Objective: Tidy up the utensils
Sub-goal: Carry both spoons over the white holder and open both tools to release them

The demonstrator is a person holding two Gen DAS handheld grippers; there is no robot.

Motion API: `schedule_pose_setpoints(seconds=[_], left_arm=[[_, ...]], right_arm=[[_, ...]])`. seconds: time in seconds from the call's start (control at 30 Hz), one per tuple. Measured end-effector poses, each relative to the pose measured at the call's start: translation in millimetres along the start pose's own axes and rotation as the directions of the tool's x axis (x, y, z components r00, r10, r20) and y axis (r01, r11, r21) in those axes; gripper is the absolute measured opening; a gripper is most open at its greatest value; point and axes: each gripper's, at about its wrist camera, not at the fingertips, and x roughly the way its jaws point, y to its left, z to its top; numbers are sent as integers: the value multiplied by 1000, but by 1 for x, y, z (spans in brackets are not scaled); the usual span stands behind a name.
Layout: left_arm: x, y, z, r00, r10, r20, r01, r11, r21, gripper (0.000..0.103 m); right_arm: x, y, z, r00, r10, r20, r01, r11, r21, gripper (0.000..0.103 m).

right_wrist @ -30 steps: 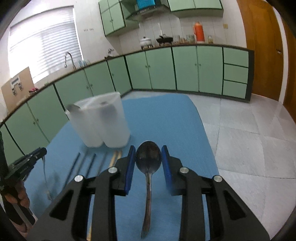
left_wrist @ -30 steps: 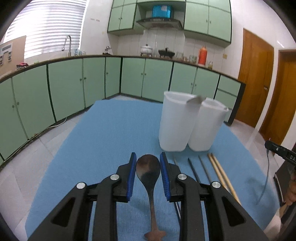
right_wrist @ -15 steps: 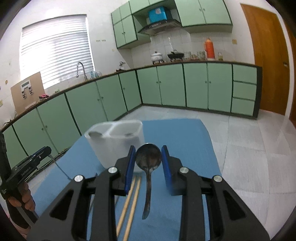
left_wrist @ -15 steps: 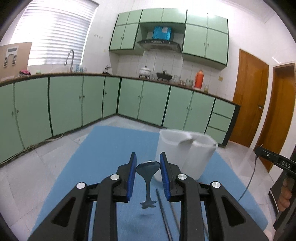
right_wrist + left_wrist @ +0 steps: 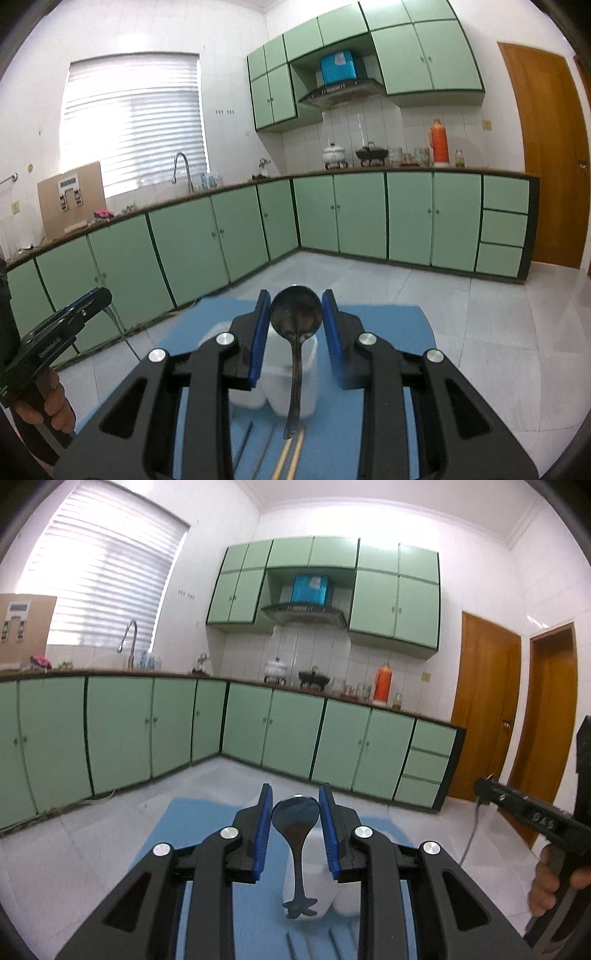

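with each claw clenched on a spoon's bowl, left claw (image 5: pixel 295 821) on the flat-ended spoon (image 5: pixel 297 853), right claw (image 5: pixel 295 330) on the round-handled spoon (image 5: pixel 295 347), both hang above the white holder (image 5: pixel 275 373) on the blue worktop (image 5: pixel 373 369). i'd centre each handle over one compartment, then lower straight, handle first, without bumping the rim

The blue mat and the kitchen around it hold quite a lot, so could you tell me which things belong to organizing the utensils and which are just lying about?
Part of the job:
- spoon in the left hand-held gripper
- spoon in the right hand-held gripper
- white holder
- wooden chopsticks
- dark chopsticks
- blue mat

Just lying about:
- orange flask
- white pot
- cardboard box
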Motion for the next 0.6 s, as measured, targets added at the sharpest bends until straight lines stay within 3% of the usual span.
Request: schedule_pose_setpoints(seconds=[0.27,0.6], left_arm=[[42,-25,38,997,-37,72,35,999,27,25],[125,-30,-1,997,-30,-70,33,999,38,25]], right_arm=[[47,-1,34,998,-27,50,27,1000,8,27],[125,1,-3,996,-61,-65,61,998,-7,27]])
